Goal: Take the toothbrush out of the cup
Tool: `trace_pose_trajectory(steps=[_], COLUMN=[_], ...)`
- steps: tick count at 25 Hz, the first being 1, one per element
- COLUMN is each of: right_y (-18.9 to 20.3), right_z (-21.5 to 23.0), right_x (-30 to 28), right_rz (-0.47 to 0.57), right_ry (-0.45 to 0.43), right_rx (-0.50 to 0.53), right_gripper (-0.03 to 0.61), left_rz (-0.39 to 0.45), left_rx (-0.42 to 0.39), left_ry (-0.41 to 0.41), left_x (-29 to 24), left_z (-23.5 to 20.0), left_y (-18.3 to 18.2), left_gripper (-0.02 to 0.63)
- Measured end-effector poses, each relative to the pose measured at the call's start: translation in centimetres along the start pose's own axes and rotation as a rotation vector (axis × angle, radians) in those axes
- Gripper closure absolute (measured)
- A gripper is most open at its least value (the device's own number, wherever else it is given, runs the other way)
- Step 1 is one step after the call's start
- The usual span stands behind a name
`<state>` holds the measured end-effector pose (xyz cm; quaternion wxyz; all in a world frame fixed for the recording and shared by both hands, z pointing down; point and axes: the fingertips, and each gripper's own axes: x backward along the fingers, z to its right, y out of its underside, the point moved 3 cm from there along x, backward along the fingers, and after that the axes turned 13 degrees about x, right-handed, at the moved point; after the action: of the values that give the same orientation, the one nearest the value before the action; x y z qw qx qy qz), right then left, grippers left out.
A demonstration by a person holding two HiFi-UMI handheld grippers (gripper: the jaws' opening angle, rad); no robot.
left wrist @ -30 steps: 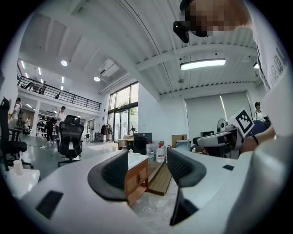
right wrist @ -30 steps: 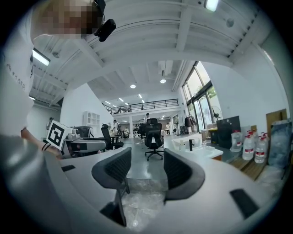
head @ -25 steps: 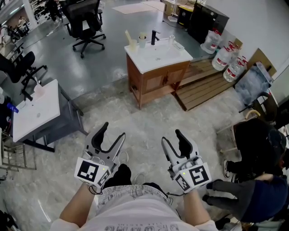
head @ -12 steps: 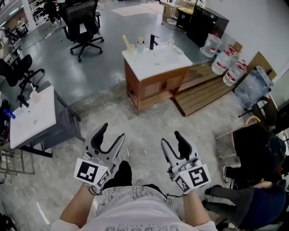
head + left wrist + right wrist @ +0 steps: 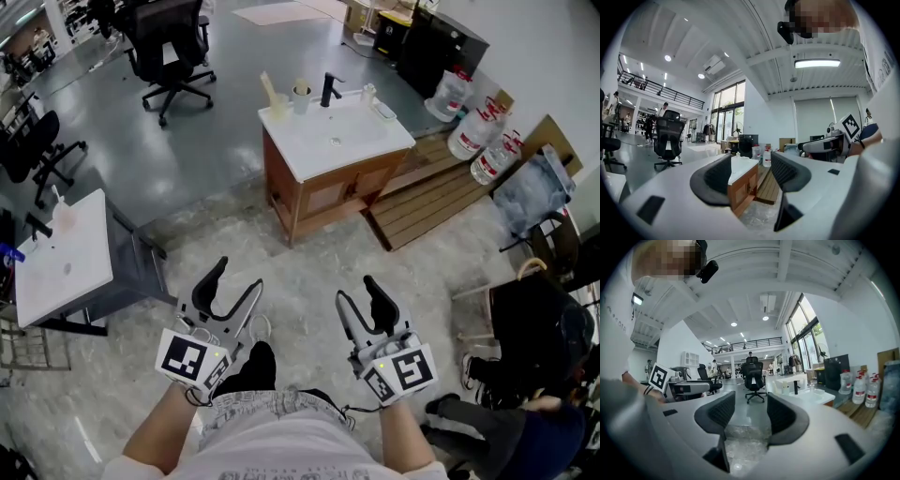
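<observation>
As both hang over floor (image 5: 309,239): nothing gripped.
L gripper (image 5: 236,274): jaws wide apart.
R gripper (image 5: 357,290): same.
Cup (image 5: 277,107): on vanity (image 5: 370,136), far ahead.

Your left gripper (image 5: 236,274) and right gripper (image 5: 358,291) are pale grey with black pads, and each carries a black-and-white square marker. Ahead of them, the vanity (image 5: 328,192) has a white top over a reddish-brown wooden cabinet, with a black tap (image 5: 329,91) and a cream cup (image 5: 277,107). Under both grippers the floor (image 5: 300,253) is mottled grey-beige; beyond the vanity it is glossy blue-grey.
</observation>
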<state>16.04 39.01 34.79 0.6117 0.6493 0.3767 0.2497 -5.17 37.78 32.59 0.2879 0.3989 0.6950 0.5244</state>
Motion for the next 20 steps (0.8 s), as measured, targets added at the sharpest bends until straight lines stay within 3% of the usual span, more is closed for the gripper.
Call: trace_pose_trajectory(steps=[20], right_y=[-2.8], right_z=[5.6], right_x=[-19.0], right_rz=[-0.028], right_ry=[0.062], right_rx=[0.011], right_gripper=[0.35], left_rz=[-0.025], left_rx=[0.008], left_ry=[0.082], left_x=[-12.9], left_z=[-15.4], left_y=[-4.4], left_gripper=[0.327])
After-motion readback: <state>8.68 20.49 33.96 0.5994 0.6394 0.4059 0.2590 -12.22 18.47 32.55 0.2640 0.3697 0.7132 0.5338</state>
